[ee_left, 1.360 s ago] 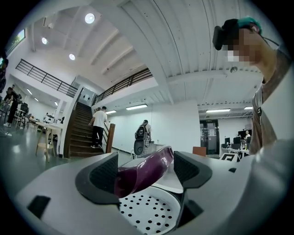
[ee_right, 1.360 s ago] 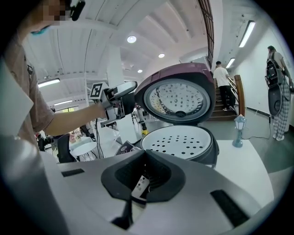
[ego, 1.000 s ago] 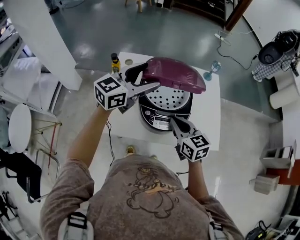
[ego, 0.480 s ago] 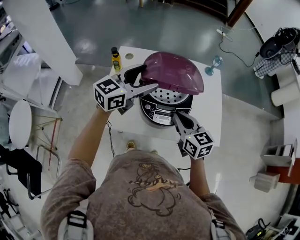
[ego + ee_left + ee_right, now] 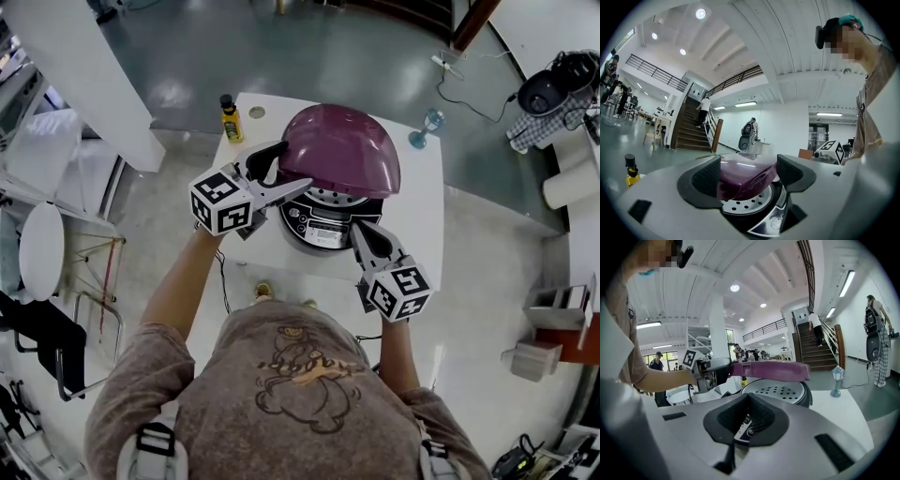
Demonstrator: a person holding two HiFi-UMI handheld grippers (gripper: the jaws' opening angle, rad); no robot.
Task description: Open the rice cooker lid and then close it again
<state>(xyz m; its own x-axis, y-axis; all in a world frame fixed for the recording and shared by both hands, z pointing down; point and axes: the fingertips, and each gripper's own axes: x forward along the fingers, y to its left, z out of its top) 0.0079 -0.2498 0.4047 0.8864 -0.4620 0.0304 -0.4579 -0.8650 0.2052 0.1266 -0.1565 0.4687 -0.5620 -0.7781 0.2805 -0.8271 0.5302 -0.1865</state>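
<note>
On the white table (image 5: 417, 225), near its middle: the rice cooker (image 5: 323, 225), control panel turned toward the person. Above it, tilted and partly open, the purple lid (image 5: 342, 150), apparently hinged at the far side, with the perforated inner plate (image 5: 780, 391) showing beneath. Grips that lid at its left rim with the left tool (image 5: 286, 173), jaws spread wide over the thick edge and, judging by the left gripper view, pressing it from both sides. Holds the right tool (image 5: 359, 236) low before the control panel, jaws drawn together on nothing, close to the cooker's front but seemingly not touching it.

Likely dangers from here:
- A slip of the smooth, curved rim out of the pads, owing to a hold on the edge alone, and then a slam of the lid onto the pot.
- A twist at the hinge, from a push on one side rather than the centre.
- A shove of the whole cooker across the table, for want of steadying by the right tool.
- A failed latch, from too soft a final press.

Well apart at the table's far left corner, a yellow bottle (image 5: 229, 120), out of harm's way.
</note>
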